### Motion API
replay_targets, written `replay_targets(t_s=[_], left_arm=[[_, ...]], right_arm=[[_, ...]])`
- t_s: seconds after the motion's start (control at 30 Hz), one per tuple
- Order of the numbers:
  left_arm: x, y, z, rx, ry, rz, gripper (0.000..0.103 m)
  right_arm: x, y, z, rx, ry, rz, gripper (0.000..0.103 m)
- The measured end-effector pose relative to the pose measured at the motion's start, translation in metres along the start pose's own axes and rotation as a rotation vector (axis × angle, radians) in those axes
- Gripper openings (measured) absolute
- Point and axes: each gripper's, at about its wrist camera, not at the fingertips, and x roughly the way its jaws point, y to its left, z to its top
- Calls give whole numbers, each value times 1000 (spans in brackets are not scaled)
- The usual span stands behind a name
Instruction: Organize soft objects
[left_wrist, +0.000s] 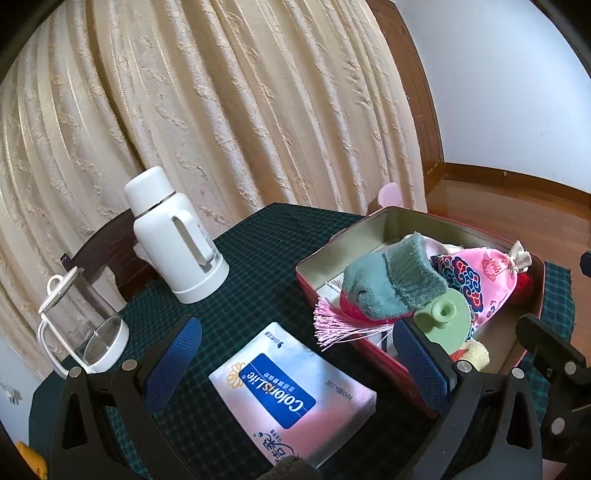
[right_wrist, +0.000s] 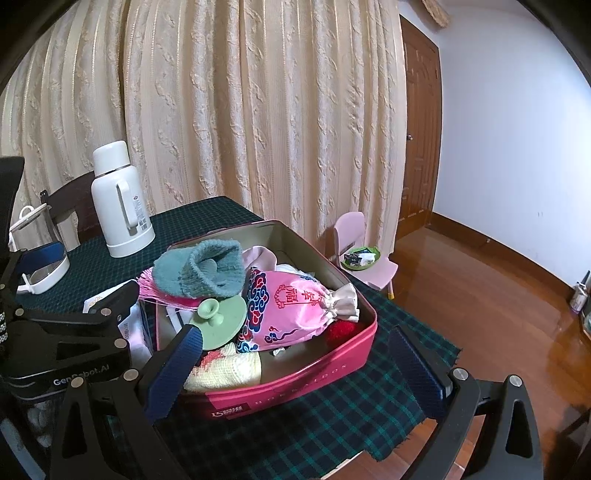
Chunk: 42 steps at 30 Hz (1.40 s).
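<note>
The left gripper (left_wrist: 295, 369), its blue textured pads spread wide and empty, hangs above the flat plastic-wrapped tissue pack (left_wrist: 291, 395) that lies near the front edge of the table, just left of the red metal tin (right_wrist: 295, 387). The right gripper (right_wrist: 295, 373) is equally wide and holds nothing; its fingers straddle the tin's near wall.

The step in hand looks like fetching the tissue pack for the tin. To do it well, I would lower the pads over the pack's narrower sides and squeeze lightly, since the slick film may slip and the soft filling will give.

Inside the tin the pile already stands above the rim: a fuzzy teal knitted sock (right_wrist: 203, 273) on top, a glossy pink satin drawstring pouch (right_wrist: 291, 310) beside it, a smooth pale-green silicone disc with a knob (right_wrist: 221, 321), a cream crocheted piece (right_wrist: 225, 373) at the near corner, and a pink tassel (left_wrist: 332, 325) trailing over the left wall. All rests on the dark green checked tablecloth (right_wrist: 332, 417).
</note>
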Motion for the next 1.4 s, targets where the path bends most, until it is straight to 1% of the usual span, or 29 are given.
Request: replay_targets(t_s=[0.53,0.73,1.1,1.4], left_arm=[[8,-11,6,20,18,-20,103],[10,-11,6,25,19,-13,103],[14,-11,7,31,25,-27,103],[9,-10,5,35,0,-13,103]], right_arm=[[4,-5,-2,9,19,3,103],[5,-6,-2,12,19,0,103],[5,-6,-3,12,19,0,103],[6,-6,-3,12,18,3,103]])
